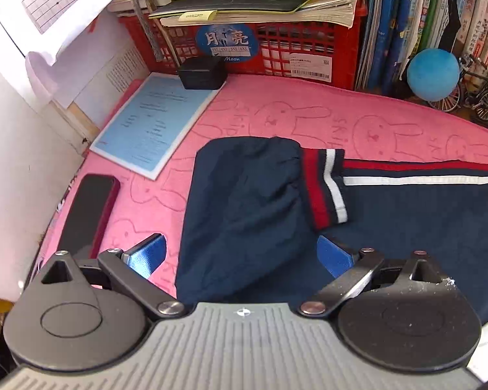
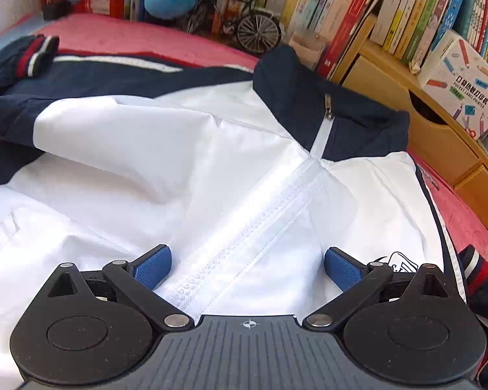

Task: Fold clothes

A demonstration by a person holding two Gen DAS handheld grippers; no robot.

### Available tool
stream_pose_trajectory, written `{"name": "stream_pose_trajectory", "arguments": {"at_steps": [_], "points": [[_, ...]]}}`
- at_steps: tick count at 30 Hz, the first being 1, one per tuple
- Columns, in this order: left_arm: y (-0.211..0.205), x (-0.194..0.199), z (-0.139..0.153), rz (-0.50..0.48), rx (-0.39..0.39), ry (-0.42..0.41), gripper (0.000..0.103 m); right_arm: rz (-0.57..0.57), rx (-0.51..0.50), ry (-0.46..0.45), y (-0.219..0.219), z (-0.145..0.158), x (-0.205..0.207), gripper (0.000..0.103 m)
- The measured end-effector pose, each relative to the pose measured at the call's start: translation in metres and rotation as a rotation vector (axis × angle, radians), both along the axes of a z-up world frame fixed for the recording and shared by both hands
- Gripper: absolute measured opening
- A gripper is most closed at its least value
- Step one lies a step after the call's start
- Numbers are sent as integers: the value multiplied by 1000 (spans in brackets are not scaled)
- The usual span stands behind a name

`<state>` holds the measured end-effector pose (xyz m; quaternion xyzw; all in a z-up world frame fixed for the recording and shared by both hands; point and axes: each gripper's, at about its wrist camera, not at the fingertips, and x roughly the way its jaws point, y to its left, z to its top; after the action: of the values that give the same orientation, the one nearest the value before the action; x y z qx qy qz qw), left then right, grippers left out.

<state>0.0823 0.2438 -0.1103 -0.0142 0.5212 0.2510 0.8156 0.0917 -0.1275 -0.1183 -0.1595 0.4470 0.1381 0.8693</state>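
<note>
A navy and white zip jacket [image 2: 185, 162] lies flat on a pink rabbit-print mat [image 1: 309, 110], collar [image 2: 309, 97] toward the bookshelf. Its navy sleeve [image 1: 244, 201] with a red, white and navy striped cuff [image 1: 325, 185] is folded across the navy body. My left gripper [image 1: 240, 256] hovers open just above that sleeve, its blue pads on either side of it. Over the white chest panel my right gripper [image 2: 247, 269] is open, straddling the white zipper [image 2: 260, 221]. Neither holds any cloth.
A black phone [image 1: 84, 214], a blue booklet [image 1: 153, 120] and a small black box [image 1: 201, 73] lie on the mat's left. A red crate [image 1: 276, 48] stacked with books, a blue ball [image 1: 432, 74], a model bicycle [image 2: 247, 26] and bookshelves [image 2: 406, 16] line the back.
</note>
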Motion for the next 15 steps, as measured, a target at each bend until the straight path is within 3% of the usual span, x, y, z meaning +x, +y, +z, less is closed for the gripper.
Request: {"name": "stream_pose_trajectory", "arguments": {"at_steps": [3,6,7,9,11,12,13,15], "points": [[-2,14,-23,-99,44,49,103,-23,-36,31,10,-3,-13,100],[-4,15,-50,-131,-25,75,103,-45,-71,61,19,-7,-26,100],[-4,12,-56,-135,-48,60,103,-53,-83,72,22,-8,-30,100],[-3,-1,-57,-145,-55,-46,103,-68,-107,92,29,-10,-39,100],[4,-2,-58,-160,-44,-63,102,-99,-113,100,25,-8,-48,101],[11,0,-55,-149,-33,-65,90,-109,-124,105,28,-8,-54,101],[19,2,-50,-140,-15,-67,56,-119,-134,110,31,-7,-60,101],[44,13,-34,-106,60,-88,13,-139,-156,120,37,-6,-71,101]]}}
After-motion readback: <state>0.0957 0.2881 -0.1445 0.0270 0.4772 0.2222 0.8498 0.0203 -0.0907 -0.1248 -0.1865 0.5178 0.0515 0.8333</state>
